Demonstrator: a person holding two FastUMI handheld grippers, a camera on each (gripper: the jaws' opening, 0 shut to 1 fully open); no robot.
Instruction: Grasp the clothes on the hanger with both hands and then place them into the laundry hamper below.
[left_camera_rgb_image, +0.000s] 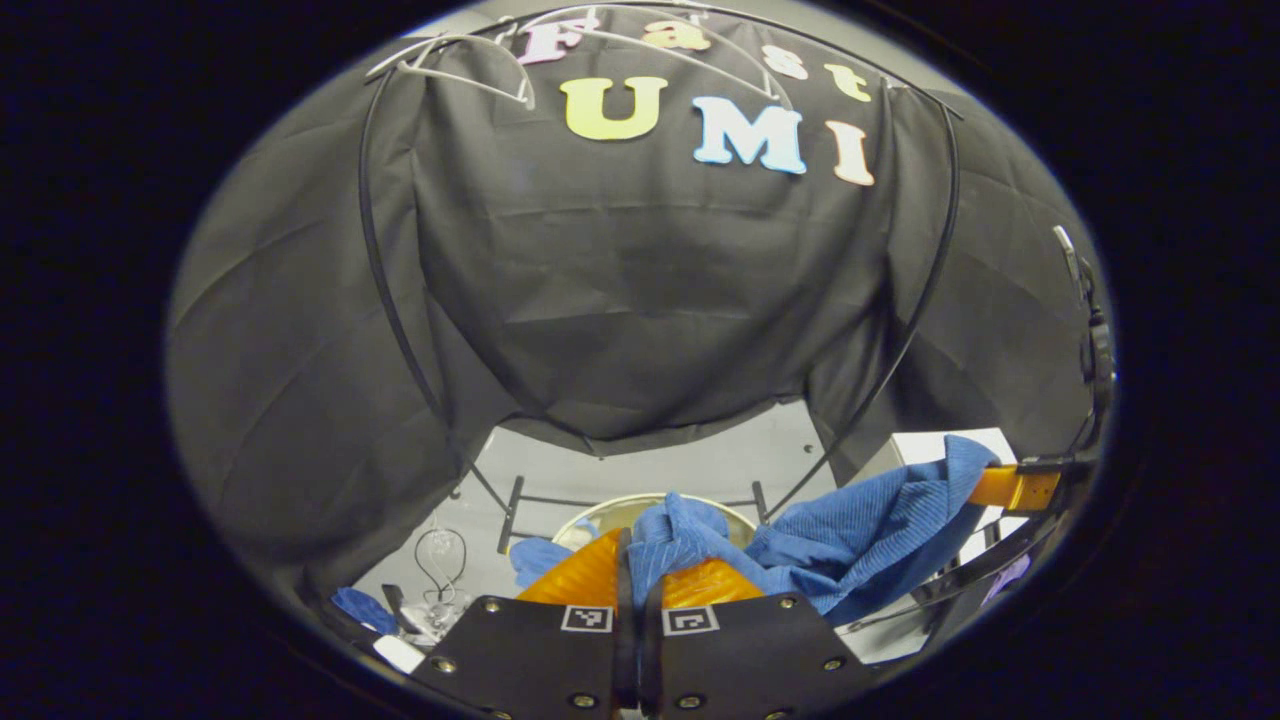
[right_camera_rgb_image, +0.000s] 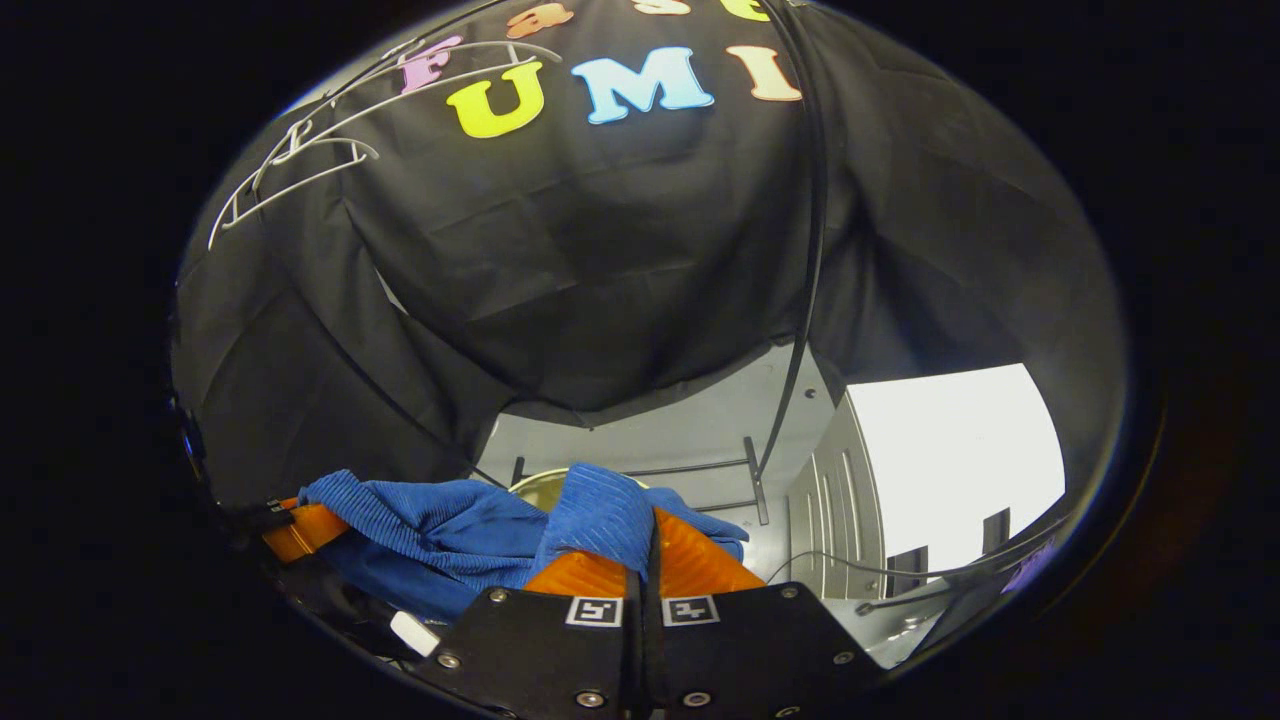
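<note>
- Hamper first: a round, pale-rimmed laundry hamper (left_camera_rgb_image: 600, 508) sits on the floor below and ahead of both grippers, its opening partly hidden by the cloth; in the right gripper view its rim (right_camera_rgb_image: 535, 480) peeks out just behind the fabric. By my reading the coming move is downward and slightly forward.
- Blue ribbed cloth garment (left_camera_rgb_image: 850, 540) hangs stretched between the two tools, its long axis running side to side above the hamper and sagging in the middle; seen from the other side it drapes the same way (right_camera_rgb_image: 440, 535).
- White wire hangers (left_camera_rgb_image: 470, 60) stay high on the rail, well apart from the garment, so the cloth looks already off them.
- Left gripper (left_camera_rgb_image: 636, 560): fingers closed nearly together, a bunched fold of the garment pinched between them.
- Right gripper (right_camera_rgb_image: 650, 545): likewise closed tight on a fold draped over its fingers; from the left gripper view it shows far right (left_camera_rgb_image: 1015, 487), clamping the cloth's other end.
- Neither looks clearly nearer the hamper.
</note>
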